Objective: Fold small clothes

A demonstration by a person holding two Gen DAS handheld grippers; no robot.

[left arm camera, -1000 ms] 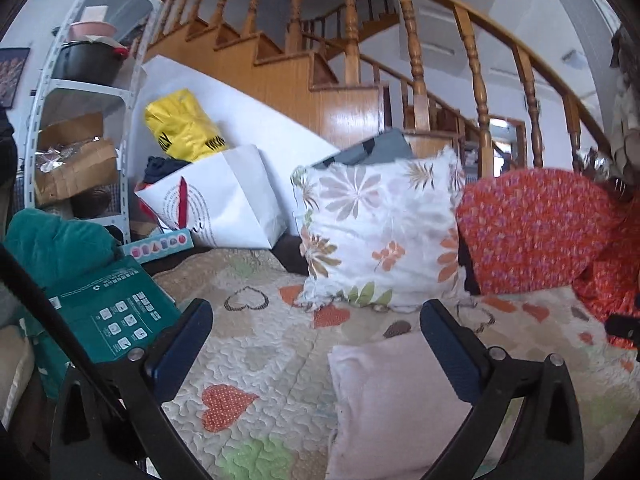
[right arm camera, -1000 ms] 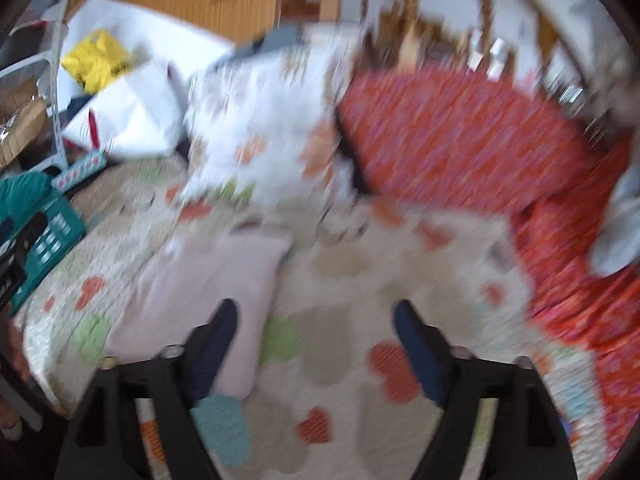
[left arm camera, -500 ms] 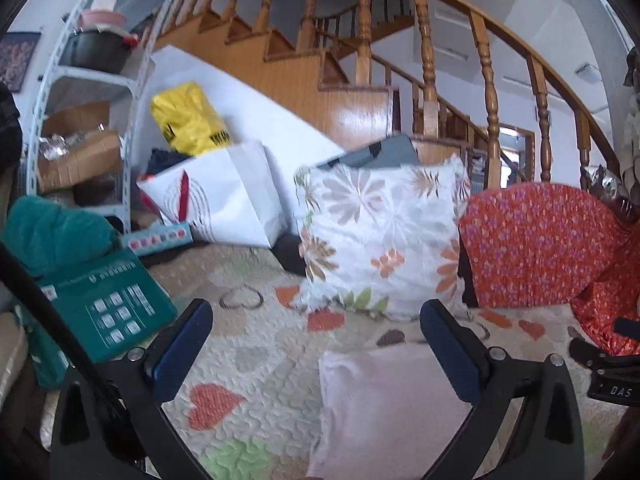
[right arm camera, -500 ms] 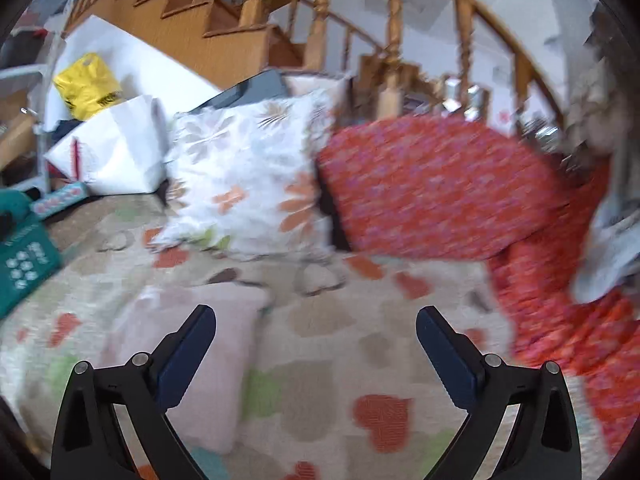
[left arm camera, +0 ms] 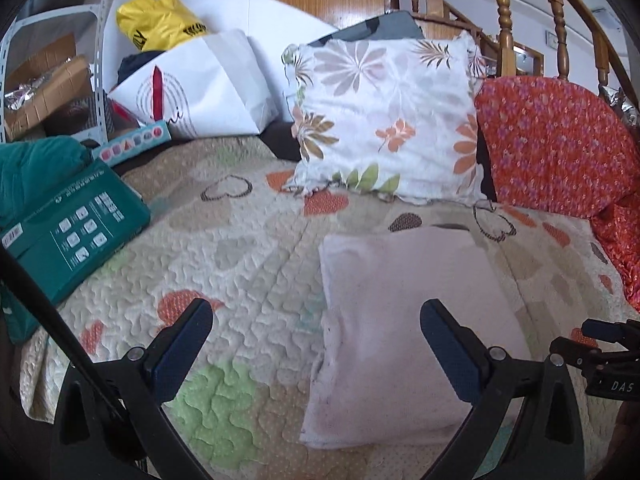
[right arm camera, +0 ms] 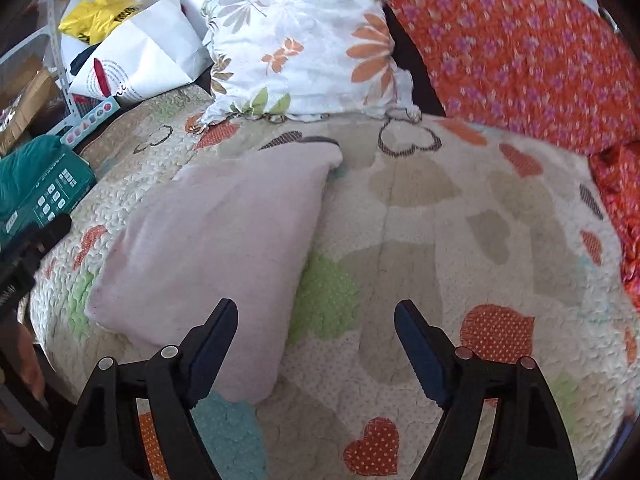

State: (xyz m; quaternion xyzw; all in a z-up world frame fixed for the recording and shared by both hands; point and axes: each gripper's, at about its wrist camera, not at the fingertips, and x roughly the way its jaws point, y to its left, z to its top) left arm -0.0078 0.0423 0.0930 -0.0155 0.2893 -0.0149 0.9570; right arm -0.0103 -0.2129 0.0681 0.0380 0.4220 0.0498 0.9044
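Note:
A pale pink folded cloth [left arm camera: 404,312] lies flat on the heart-patterned quilt [left arm camera: 240,264]. My left gripper [left arm camera: 316,344] hovers over the cloth's near left edge, jaws wide apart and empty. In the right wrist view the same pink cloth [right arm camera: 224,248] sits left of centre on the quilt [right arm camera: 440,240]. My right gripper [right arm camera: 316,344] hangs above the cloth's near right corner; its jaws are closing a little, still wide, with only quilt and the cloth's edge below them. The right gripper's tip [left arm camera: 608,344] shows at the left view's right edge.
A flowered white pillow [left arm camera: 392,120] and a red flowered cushion [left arm camera: 560,140] lean at the back of the quilt. A green box [left arm camera: 72,236] and teal fabric lie at the left. White bags, a yellow bag [left arm camera: 160,20], shelves and a wooden staircase stand behind.
Both grippers have dropped and tilted down toward the quilt, so the pink cloth looms larger. The right gripper's jaws widened, then narrowed slightly. The cloth has not moved.

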